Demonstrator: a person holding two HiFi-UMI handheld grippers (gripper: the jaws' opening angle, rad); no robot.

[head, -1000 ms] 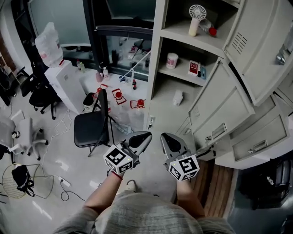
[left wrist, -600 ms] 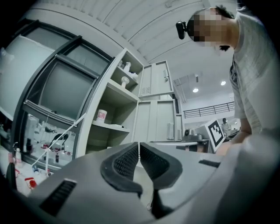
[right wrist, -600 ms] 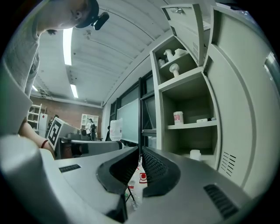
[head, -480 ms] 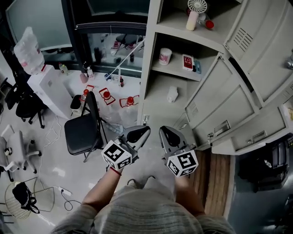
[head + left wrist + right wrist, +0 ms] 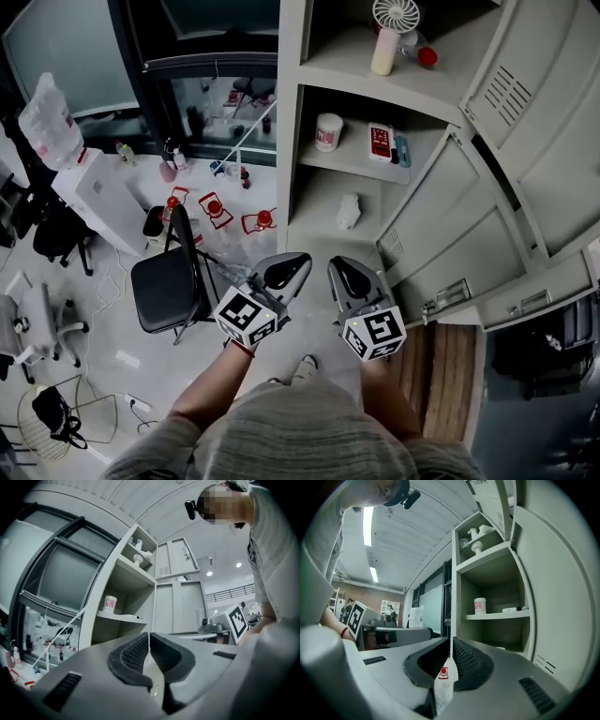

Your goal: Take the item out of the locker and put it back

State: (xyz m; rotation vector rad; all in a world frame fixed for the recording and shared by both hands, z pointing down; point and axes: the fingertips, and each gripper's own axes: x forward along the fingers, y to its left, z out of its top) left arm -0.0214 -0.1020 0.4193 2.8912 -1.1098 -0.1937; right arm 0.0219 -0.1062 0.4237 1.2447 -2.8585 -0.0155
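The open locker [image 5: 292, 112] stands ahead with three shelves showing. A small fan [image 5: 394, 19] and a cream bottle [image 5: 384, 52] are on the top shelf. The middle shelf holds a white cup with a red label [image 5: 328, 131] [image 5: 109, 604] [image 5: 480, 605] and a red-and-white box [image 5: 380, 142]. A small white bottle [image 5: 348, 211] sits on the lower shelf. My left gripper [image 5: 300, 262] [image 5: 149, 644] and right gripper [image 5: 336, 264] [image 5: 452, 651] are side by side near my body, short of the locker, both shut and empty.
Open locker doors [image 5: 487, 216] swing out on the right. A black folding chair [image 5: 173, 281] stands on the floor to the left, with red-capped bottles [image 5: 216, 206] behind it and a water dispenser [image 5: 89, 187] further left. A cable [image 5: 131, 405] lies on the floor.
The view has shifted, so the locker now sits further left and looks larger. Both grippers have stayed shut and side by side in front of me.
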